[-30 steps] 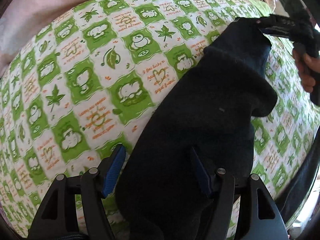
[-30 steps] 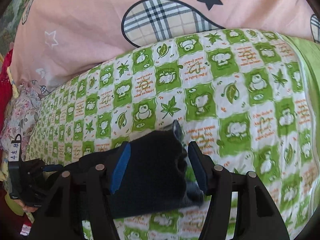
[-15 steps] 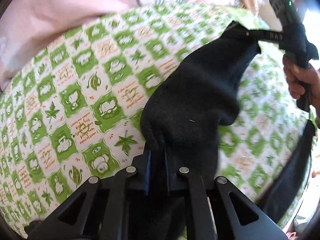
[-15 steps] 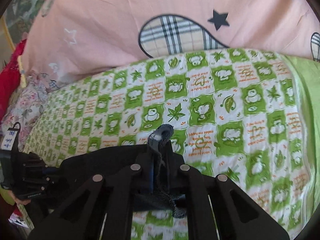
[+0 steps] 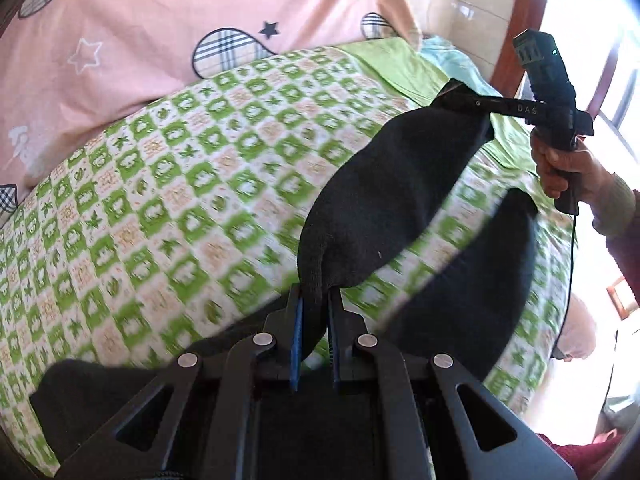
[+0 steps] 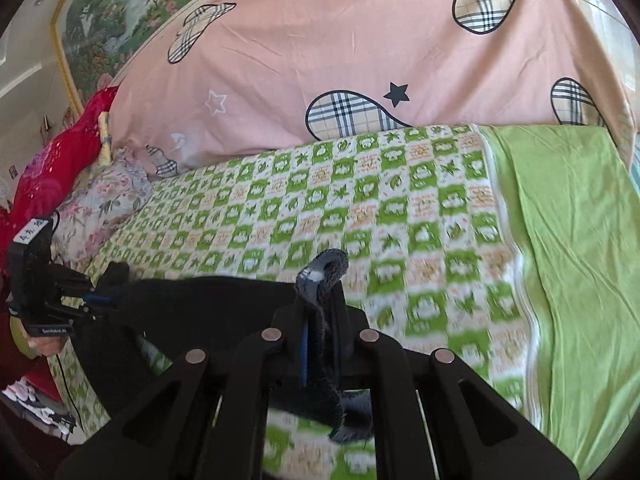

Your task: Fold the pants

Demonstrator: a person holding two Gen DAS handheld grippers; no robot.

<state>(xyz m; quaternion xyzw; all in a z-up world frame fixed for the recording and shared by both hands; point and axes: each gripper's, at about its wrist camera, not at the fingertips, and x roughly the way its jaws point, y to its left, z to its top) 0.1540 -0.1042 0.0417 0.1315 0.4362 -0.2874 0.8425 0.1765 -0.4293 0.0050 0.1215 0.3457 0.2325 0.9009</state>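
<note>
Both tongs, left (image 5: 314,300) & right (image 6: 322,304), clamped on black pants (image 5: 392,184); "DAS" on right.

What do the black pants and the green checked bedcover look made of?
Black pants: soft matte knit, probably fleecy; a fuzzy edge shows at the right gripper. Green checked bedcover: thin printed woven cloth, likely cotton, matte and lightly wrinkled.

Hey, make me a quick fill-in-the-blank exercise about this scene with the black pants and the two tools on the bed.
1. The left tool is shut on the black ____.
2. The right tool is ____ on a fold of the black pants.
3. The checked bedspread under the pants is white and ____.
4. The big pillow behind the bedspread is ____ with plaid patches.

Missing words: pants; shut; green; pink
</note>
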